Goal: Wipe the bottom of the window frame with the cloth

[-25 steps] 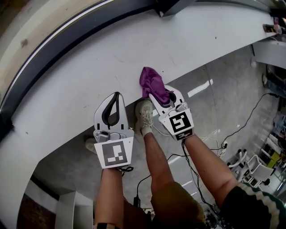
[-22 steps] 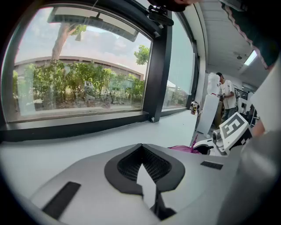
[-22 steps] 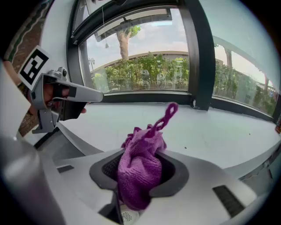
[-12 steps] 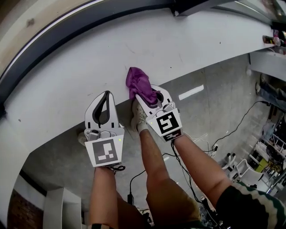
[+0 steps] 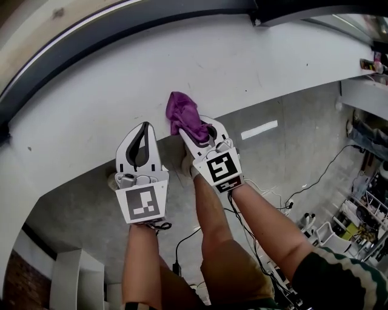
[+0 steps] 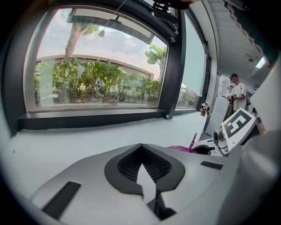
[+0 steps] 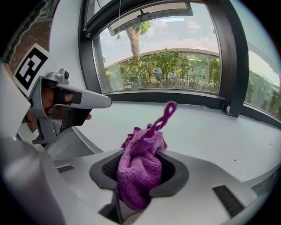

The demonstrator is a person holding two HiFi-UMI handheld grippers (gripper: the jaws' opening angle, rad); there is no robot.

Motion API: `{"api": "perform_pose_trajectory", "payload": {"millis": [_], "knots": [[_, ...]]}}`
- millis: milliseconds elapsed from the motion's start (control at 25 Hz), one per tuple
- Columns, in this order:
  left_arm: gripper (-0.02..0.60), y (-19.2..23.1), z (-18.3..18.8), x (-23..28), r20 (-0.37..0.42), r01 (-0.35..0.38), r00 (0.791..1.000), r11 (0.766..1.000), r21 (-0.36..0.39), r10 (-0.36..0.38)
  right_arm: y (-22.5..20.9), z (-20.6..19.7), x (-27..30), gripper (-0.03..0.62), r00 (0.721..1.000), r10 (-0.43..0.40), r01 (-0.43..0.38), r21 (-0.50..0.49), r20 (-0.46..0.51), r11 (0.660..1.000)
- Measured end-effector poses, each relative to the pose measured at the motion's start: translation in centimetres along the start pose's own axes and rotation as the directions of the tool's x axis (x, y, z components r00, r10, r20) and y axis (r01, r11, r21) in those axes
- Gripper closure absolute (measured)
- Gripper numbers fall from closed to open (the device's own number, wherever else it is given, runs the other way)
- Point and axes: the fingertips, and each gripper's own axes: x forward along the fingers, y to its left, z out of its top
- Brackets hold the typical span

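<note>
A purple cloth [image 5: 183,112] lies bunched on the white sill [image 5: 85,103], below the dark bottom rail of the window frame [image 5: 121,29]. My right gripper [image 5: 195,129] is shut on the cloth's near end, and in the right gripper view the cloth [image 7: 139,165] bulges up from between the jaws, with a loop sticking up. My left gripper [image 5: 144,128] hovers over the sill's front edge just left of it, shut and holding nothing. The left gripper [image 6: 141,151] points at the bottom rail [image 6: 88,119] across the sill.
A dark upright post [image 5: 257,18] joins the frame at the upper right. The grey floor [image 5: 291,139] lies below the sill's edge, with my legs, cables and racks to the right. A person [image 6: 235,90] stands far off in the left gripper view.
Both grippers and the cloth have shifted left along the sill, away from the frame's upright post. The grip on the cloth is unchanged.
</note>
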Motion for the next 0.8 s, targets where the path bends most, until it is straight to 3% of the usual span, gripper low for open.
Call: {"api": "perform_pose_trajectory", "payload": {"millis": [800], "knots": [[0.577, 9.6, -2.9, -6.5, -0.007, -0.117, 0.993, 0.990, -0.085, 0.117, 10.6, 3.1, 4.7, 0.441, 0.994, 0.099, -0.103, -0.091, -0.045, 0.990]]}}
